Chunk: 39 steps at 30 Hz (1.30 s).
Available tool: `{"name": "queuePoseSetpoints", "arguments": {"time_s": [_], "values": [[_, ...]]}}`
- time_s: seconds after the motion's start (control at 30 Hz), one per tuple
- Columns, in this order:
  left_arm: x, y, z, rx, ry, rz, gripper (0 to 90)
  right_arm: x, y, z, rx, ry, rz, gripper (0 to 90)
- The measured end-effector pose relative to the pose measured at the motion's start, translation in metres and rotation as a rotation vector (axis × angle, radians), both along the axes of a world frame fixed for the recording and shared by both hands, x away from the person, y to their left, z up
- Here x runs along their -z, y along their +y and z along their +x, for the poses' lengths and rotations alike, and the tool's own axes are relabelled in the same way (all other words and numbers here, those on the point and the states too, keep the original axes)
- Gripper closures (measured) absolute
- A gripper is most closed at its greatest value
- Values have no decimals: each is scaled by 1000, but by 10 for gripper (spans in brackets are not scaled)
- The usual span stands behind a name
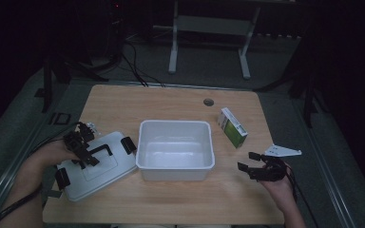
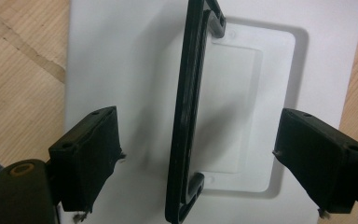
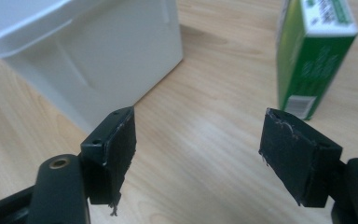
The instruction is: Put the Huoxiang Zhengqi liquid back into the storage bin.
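A white lid (image 1: 105, 173) lies flat on the wooden table, left of an open white tub (image 1: 176, 122) that has nothing in it. My left gripper (image 1: 88, 154) hovers over the lid, open. In the left gripper view its jaws (image 2: 198, 126) straddle the lid's black handle (image 2: 186, 93) with a gap on each side. My right gripper (image 1: 248, 161) is open at the tub's right front corner, held above the table. In the right gripper view the tub's wall (image 3: 98, 51) is at the left and a green and white box (image 3: 312, 51) at the right, with bare wood between the jaws.
The green box (image 1: 233, 127) stands right of the tub, behind my right gripper. Black latch clips (image 1: 129, 144) sit on the lid's ends. A round hole (image 1: 208, 101) is in the tabletop at the back. Beyond the table is a dark floor with a white desk frame (image 1: 173, 47).
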<state>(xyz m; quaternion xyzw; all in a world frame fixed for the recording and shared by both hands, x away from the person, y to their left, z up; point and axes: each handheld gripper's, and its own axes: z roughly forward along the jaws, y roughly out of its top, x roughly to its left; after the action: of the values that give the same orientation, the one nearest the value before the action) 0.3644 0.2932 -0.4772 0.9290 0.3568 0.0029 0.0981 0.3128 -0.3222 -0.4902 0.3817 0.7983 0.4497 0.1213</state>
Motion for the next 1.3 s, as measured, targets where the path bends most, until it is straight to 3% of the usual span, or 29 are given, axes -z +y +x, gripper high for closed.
{"name": "queuePoseSetpoints", "arguments": {"time_s": [0.57, 1.3], "values": [[-1, 2, -1, 3, 5, 18, 142, -46, -2, 58, 39, 4, -76, 285], [0, 0, 1, 8, 10, 25, 142, -49, 20, 119, 52, 104, -212, 311]]}}
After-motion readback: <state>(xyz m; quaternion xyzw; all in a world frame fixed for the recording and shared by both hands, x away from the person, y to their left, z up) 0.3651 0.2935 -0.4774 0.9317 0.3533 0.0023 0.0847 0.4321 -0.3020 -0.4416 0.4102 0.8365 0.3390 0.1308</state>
